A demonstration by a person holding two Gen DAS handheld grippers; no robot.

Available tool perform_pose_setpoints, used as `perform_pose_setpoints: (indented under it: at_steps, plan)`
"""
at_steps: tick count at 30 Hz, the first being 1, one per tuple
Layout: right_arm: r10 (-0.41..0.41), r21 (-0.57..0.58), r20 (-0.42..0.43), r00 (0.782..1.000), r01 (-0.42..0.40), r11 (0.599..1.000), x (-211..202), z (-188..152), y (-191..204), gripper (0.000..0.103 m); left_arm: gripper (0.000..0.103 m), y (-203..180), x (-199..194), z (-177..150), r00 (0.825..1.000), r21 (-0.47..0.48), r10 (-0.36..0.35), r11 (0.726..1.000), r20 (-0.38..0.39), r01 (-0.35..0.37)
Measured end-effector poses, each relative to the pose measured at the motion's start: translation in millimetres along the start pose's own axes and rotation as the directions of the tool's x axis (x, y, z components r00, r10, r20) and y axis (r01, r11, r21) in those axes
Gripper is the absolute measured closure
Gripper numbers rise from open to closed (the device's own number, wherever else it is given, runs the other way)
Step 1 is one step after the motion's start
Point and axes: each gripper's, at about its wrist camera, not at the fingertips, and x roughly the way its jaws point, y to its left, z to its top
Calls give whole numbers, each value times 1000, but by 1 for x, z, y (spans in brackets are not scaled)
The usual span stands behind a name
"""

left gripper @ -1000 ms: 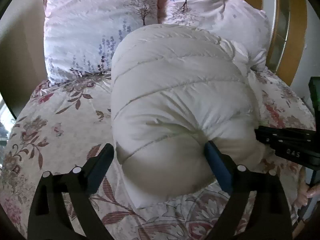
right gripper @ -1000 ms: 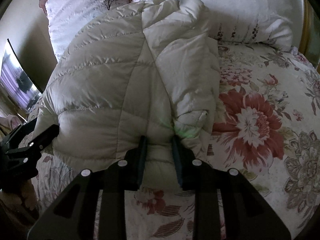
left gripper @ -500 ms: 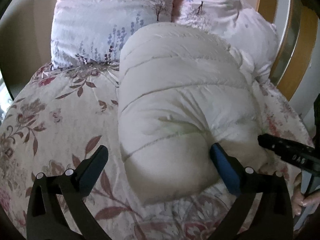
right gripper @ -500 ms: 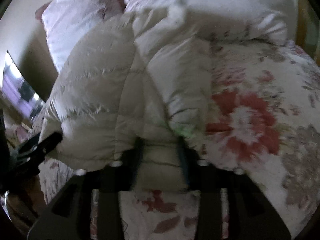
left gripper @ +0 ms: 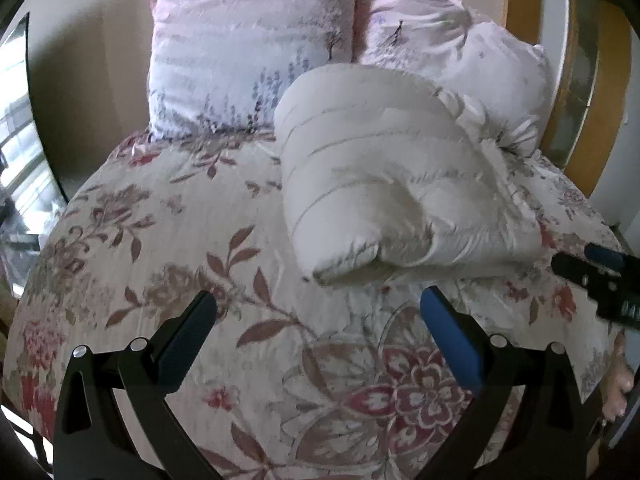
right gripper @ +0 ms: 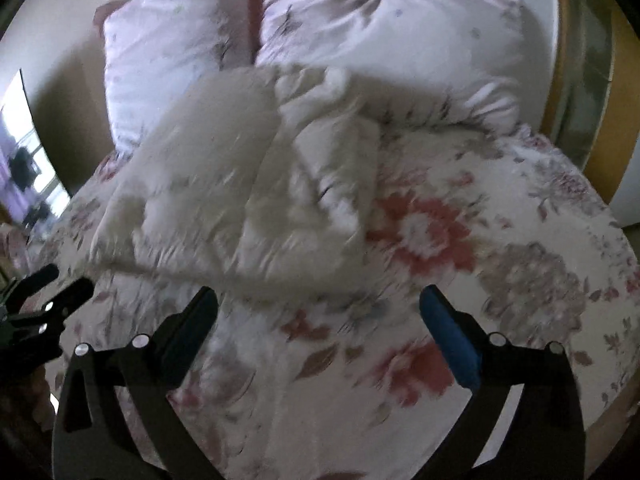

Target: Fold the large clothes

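Observation:
A cream quilted down jacket (left gripper: 384, 176) lies folded in a puffy bundle on the floral bedspread (left gripper: 160, 248), its far end against the pillows. It also shows, blurred, in the right wrist view (right gripper: 248, 196). My left gripper (left gripper: 316, 312) is open and empty, a little in front of the jacket's near edge. My right gripper (right gripper: 316, 308) is open and empty, just short of the jacket's near edge. The right gripper shows at the right edge of the left wrist view (left gripper: 600, 276), and the left gripper at the left edge of the right wrist view (right gripper: 48, 296).
Two pale floral pillows (left gripper: 248, 48) (left gripper: 460, 64) stand against the headboard behind the jacket. A wooden bed frame (left gripper: 592, 120) runs along the right. A window or mirror (left gripper: 20, 140) is at far left. The bedspread (right gripper: 480, 240) spreads right of the jacket.
The right gripper let go of the jacket's near edge and opened wide. Both grippers pulled back from the jacket, which now lies lower and flatter on the bed.

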Motion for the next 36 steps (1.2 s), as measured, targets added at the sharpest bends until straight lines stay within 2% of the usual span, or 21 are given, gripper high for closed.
perform_pose_setpoints:
  at_steps: [6,9,36]
  plan:
    - [-31,-75,-74,997,26,997,10,-21,23,2,1,2,10,-11,998,-16,17,1000,-60,-18]
    - [-37,-76,-93,995,30,997,14,-25,24,2,1,1,14,-14,996,-15,23,1000,-81,-24]
    - [-58,-81,-117,992,48,996,26,-27,24,2,1,-4,24,-18,993,-7,21,1000,-120,-21]
